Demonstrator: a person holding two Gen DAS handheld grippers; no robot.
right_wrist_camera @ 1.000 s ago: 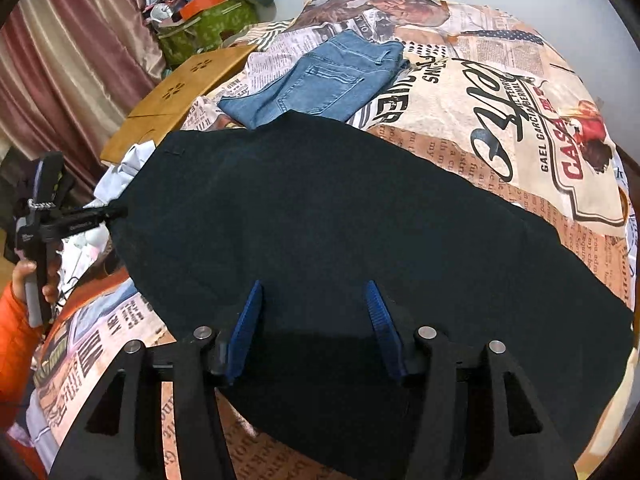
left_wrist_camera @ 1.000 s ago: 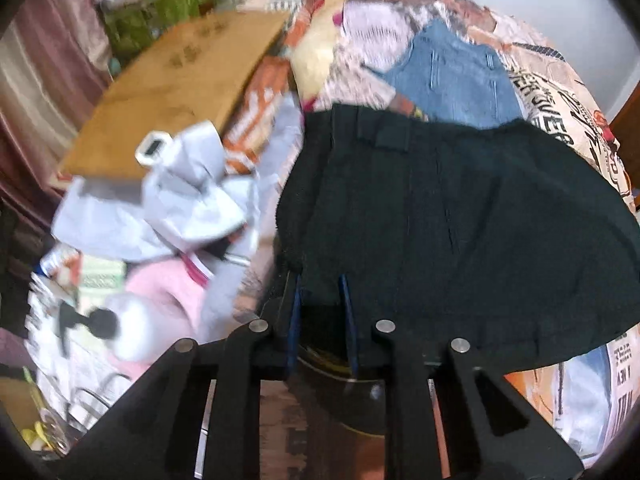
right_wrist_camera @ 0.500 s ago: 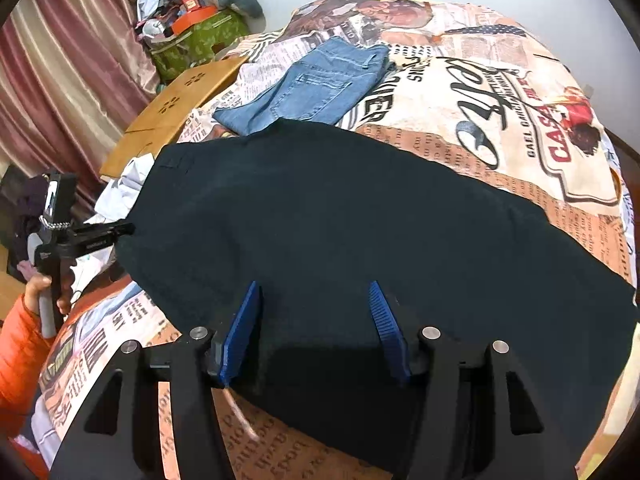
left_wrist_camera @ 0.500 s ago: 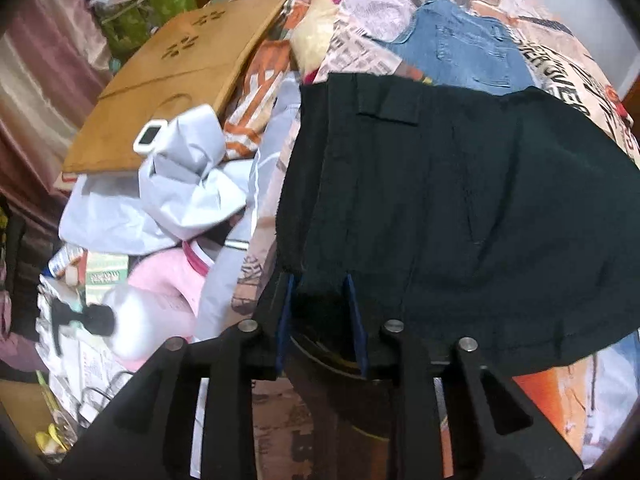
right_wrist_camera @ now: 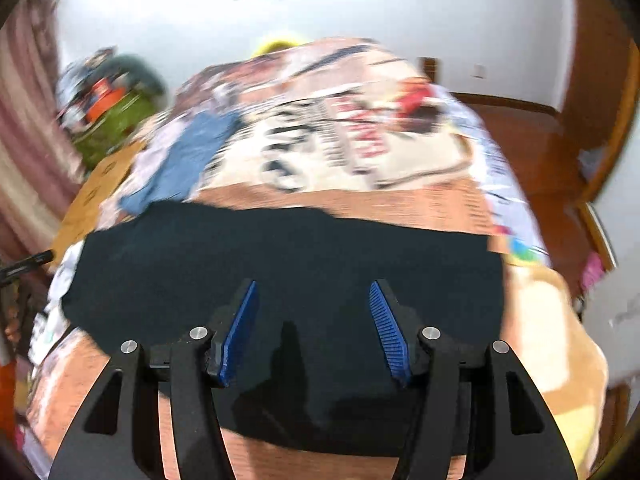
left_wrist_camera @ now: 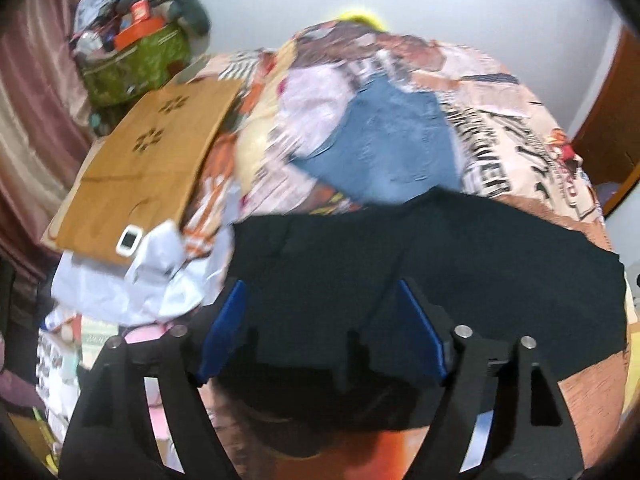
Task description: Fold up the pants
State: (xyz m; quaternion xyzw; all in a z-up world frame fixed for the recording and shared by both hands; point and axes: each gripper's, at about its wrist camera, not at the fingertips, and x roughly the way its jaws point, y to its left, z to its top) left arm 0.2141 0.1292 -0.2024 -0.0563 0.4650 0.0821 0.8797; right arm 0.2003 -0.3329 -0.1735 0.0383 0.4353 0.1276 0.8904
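With the left tool (left_wrist_camera: 320, 328), whose jaws have just been opening, and the right tool (right_wrist_camera: 314, 328) both released above the black pants (left_wrist_camera: 440, 272), a careless regrasp could rumple the fold on the bed (right_wrist_camera: 420, 204).

1. The black pants (left_wrist_camera: 460, 280), across the middle of the frame, are matt woven cloth that gives no shine.
2. The folded jeans (left_wrist_camera: 384, 148), upper centre, are blue denim with a faded, slightly rough face.
3. The bed cover (right_wrist_camera: 400, 200) is soft printed cloth with a newspaper pattern.
4. The board (left_wrist_camera: 148, 168), at left, is bare light wood with cut-out holes.
5. The right gripper (right_wrist_camera: 314, 320) has ribbed blue pads (right_wrist_camera: 386, 328), matt black plastic arms and bright metal pins.
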